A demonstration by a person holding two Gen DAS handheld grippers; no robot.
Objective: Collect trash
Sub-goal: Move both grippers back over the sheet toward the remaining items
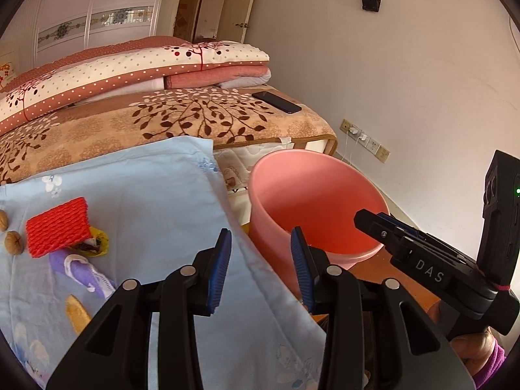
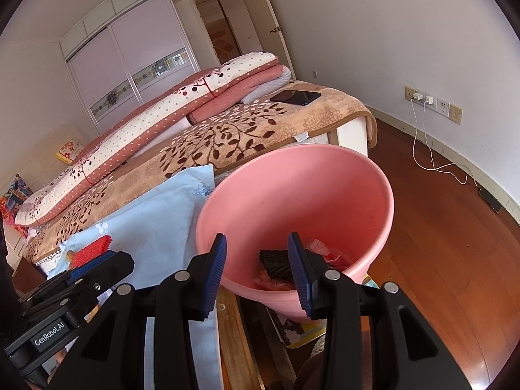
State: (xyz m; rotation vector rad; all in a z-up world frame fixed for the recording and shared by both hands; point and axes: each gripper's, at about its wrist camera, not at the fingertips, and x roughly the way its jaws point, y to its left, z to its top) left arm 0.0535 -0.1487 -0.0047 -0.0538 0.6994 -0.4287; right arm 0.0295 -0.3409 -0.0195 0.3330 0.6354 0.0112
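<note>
A pink bin [image 1: 325, 195] stands beside the bed; in the right wrist view [image 2: 292, 195] it holds a black net [image 2: 276, 263] and red scraps. On the light blue cloth [image 1: 156, 195] lie a red foam net [image 1: 58, 227], a yellow wrapper [image 1: 99, 243], two walnuts [image 1: 13, 243], a purple wrapper [image 1: 81, 269] and an orange peel piece [image 1: 76, 313]. My left gripper [image 1: 261, 253] is open and empty over the cloth's right edge. My right gripper [image 2: 256, 260] is open and empty at the bin's near rim; it also shows in the left wrist view [image 1: 373, 224].
A bed with a leaf-pattern blanket [image 1: 178, 120], folded quilts [image 1: 130, 71] and a black phone [image 1: 276, 101] lies behind. Wall sockets with a white cable [image 2: 425, 143] are at right above a wooden floor [image 2: 438, 243]. Papers [image 2: 292, 331] lie under the bin.
</note>
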